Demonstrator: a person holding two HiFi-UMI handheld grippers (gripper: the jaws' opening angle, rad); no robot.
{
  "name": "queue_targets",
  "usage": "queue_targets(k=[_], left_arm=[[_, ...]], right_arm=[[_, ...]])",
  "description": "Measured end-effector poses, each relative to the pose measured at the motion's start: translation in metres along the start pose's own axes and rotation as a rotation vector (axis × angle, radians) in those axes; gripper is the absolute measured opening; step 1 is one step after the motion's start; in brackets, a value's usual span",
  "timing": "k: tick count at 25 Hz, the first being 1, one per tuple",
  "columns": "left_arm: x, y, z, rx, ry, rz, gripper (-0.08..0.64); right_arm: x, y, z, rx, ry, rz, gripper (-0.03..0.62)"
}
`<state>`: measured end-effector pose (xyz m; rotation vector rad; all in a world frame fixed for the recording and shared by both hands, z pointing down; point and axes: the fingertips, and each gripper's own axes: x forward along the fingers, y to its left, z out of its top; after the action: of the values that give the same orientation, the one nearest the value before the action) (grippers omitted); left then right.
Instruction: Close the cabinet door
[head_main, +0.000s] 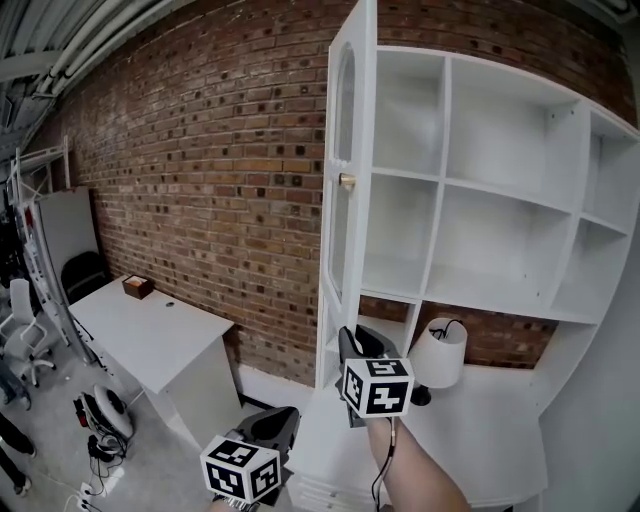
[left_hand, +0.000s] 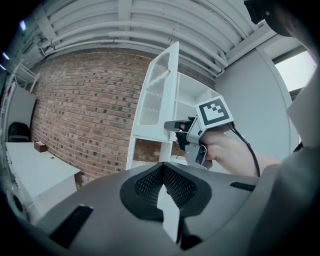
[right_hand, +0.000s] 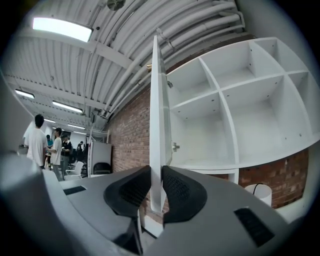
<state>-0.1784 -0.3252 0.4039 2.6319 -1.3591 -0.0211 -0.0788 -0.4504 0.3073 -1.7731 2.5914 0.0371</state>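
Room: a red-brick wall (head_main: 200, 180) is seen behind everything, and a grey floor (head_main: 50, 455) lies at 7 o'clock in the head view.
Surface: a white rectangular table (head_main: 150, 335) is set against the brick at 8 o'clock, with a small brown box (head_main: 138, 287) on its far end. A white office chair (head_main: 22, 335) is stood at 9 o'clock.
Cabinet: a white open-shelved cabinet (head_main: 500, 200) fills 1 to 3 o'clock. A white-shaded lamp (head_main: 440, 352) is stood on its lower ledge.
Door: the white glazed cabinet door (head_main: 345, 250), fitted with a small brass knob (head_main: 347, 181), is swung wide open at 12 o'clock. It stands out from the cabinet's left side.
Right gripper: the right gripper (right_hand: 156, 186) is clamped on the door's edge near its bottom, with one dark ribbed pad laid on each face.
Left gripper: the left gripper (left_hand: 161, 167) is held low at 7 o'clock in the head view, apart from the door. Its jaws are closed at the tips, with nothing held.
Right gripper view only: a ribbed ceiling with a lit strip light (right_hand: 62, 29) is shown at 10 o'clock, and standing people (right_hand: 37, 142) at 9 o'clock.
Left gripper view only: the grip on the door is shown from the side, with the hand (left_hand: 220, 147) behind the marker cube.
Head view only: the floor is shown, with tangled cables (head_main: 95, 430) on it.
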Motion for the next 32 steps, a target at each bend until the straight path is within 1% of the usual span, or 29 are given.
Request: queue_targets(k=[4, 8, 14, 18, 23, 32], left_arm=[[0.011, -0.014, -0.007, 0.003, 0.016, -0.022, 0.008], [0.029, -0.029, -0.008, -0.001, 0.022, -0.041, 0.008], [0.064, -0.058, -0.005, -0.004, 0.019, -0.072, 0.008], [0.084, -0.071, -0.002, -0.006, 0.012, -0.074, 0.008], [0.109, -0.083, 0.005, -0.004, 0.001, -0.084, 0.008], [0.143, -0.095, 0.002, -0.023, 0.001, -0.087, 0.008]], right_arm=[[-0.007, -0.033, 0.001, 0.000, -0.009, -0.058, 0.081], [-0.009, -0.063, 0.001, 0.005, 0.004, -0.073, 0.081], [-0.005, -0.105, 0.000, 0.016, 0.026, -0.067, 0.084], [-0.001, -0.132, 0.001, 0.016, 0.032, -0.053, 0.089], [0.008, -0.153, 0.002, 0.014, 0.032, -0.028, 0.094], [0.020, -0.188, 0.003, 0.016, 0.032, -0.020, 0.104]])
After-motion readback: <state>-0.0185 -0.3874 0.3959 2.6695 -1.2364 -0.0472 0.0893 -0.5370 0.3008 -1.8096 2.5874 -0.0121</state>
